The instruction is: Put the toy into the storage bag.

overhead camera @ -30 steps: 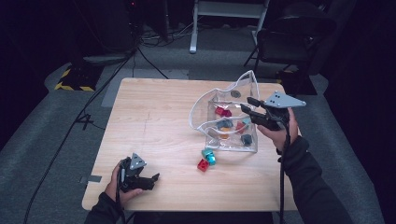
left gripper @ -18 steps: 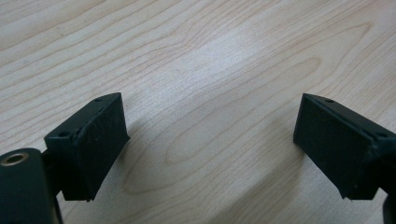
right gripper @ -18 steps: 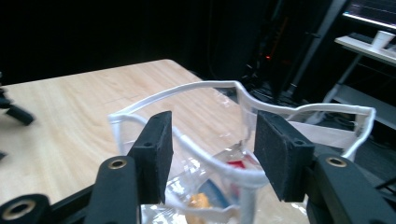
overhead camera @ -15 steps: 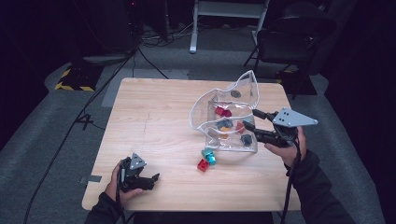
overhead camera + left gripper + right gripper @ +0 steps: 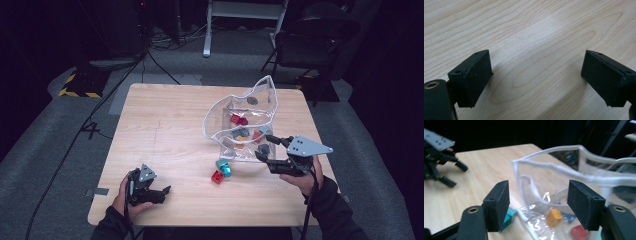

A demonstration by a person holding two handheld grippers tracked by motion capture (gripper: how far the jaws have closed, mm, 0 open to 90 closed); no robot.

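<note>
Table (image 5: pixel 165 130): light wood, square top, on a grey floor; dark surroundings, with a chair (image 5: pixel 310 40) and a white stand (image 5: pixel 240 20) beyond the far edge

Clear bag (image 5: pixel 242 125): transparent plastic with a white rim, standing open on the right half of the table, mouth gaping up and toward the left; in the right gripper view its rim (image 5: pixel 564 170) arches just beyond the jaws

Right gripper (image 5: pixel 270 150): held in the person's right hand at the near right of the table, grey three-cornered plate on top, jaws pointing left at the bag's near right corner; jaws spread apart, nothing between them; whether they touch the bag cannot be told

Left gripper (image 5: pixel 162 192): held in the left hand near the table's near left edge, well apart from the bag, resting low on the wood; in the left gripper view its jaws stand wide apart over bare wood grain, nothing between them

Blocks inside the bag: a red one (image 5: pixel 237 120) toward the far side, grey and dark ones near the middle; an orange one (image 5: pixel 554 215) and a red one (image 5: pixel 579 231) show through the plastic in the right gripper view

Blocks outside the bag: a teal block (image 5: pixel 223 167) just beside the bag's near edge, a small red block (image 5: pixel 217 177) touching or just beside it on the near side
</note>
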